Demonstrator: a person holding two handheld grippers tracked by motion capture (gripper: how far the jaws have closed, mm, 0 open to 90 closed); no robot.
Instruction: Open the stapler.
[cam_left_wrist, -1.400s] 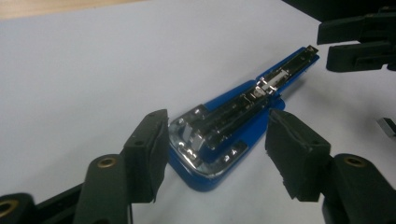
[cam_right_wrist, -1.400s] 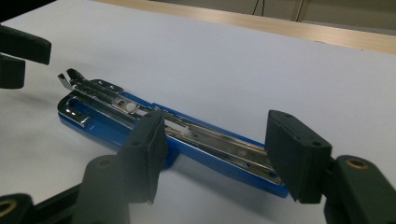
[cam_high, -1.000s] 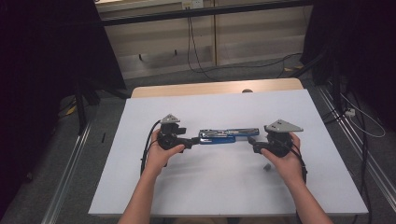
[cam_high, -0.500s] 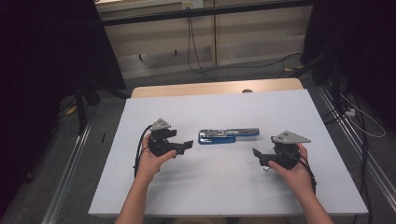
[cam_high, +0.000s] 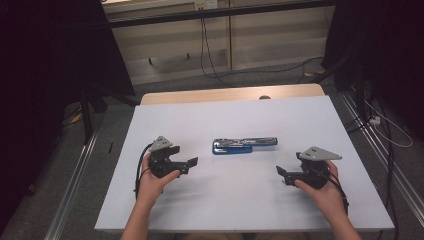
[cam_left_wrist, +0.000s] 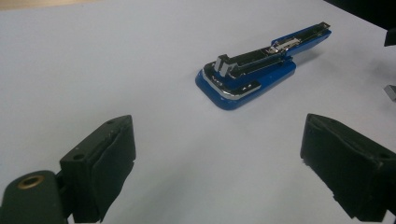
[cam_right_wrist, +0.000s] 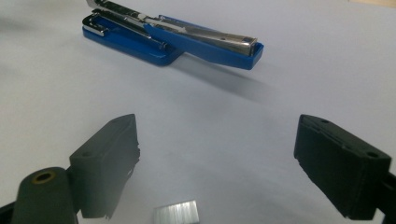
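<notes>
A blue stapler (cam_high: 244, 145) lies folded open along the middle of the white table (cam_high: 225, 115), its metal magazine facing up. My left gripper (cam_high: 192, 162) sits to its left and a little nearer the person, open. The stapler (cam_left_wrist: 252, 74) lies ahead of the wide-apart jaws of this left gripper (cam_left_wrist: 219, 140). My right gripper (cam_high: 281, 175) is to the stapler's right and nearer, also open. Beyond this right gripper (cam_right_wrist: 217, 140) lies the stapler (cam_right_wrist: 177, 37), and a short strip of staples (cam_right_wrist: 176, 212) lies on the table just below the jaws. Both pairs of jaws have just been opening, with nothing between them.
A wooden strip (cam_high: 230, 95) runs along the table's far edge. Cables (cam_high: 210, 60) trail over the floor behind it. Metal rails (cam_high: 75, 185) flank the table on both sides.
Both grippers have drawn away from the stapler's two ends, outward and toward the person. The stapler stays where it lay.
</notes>
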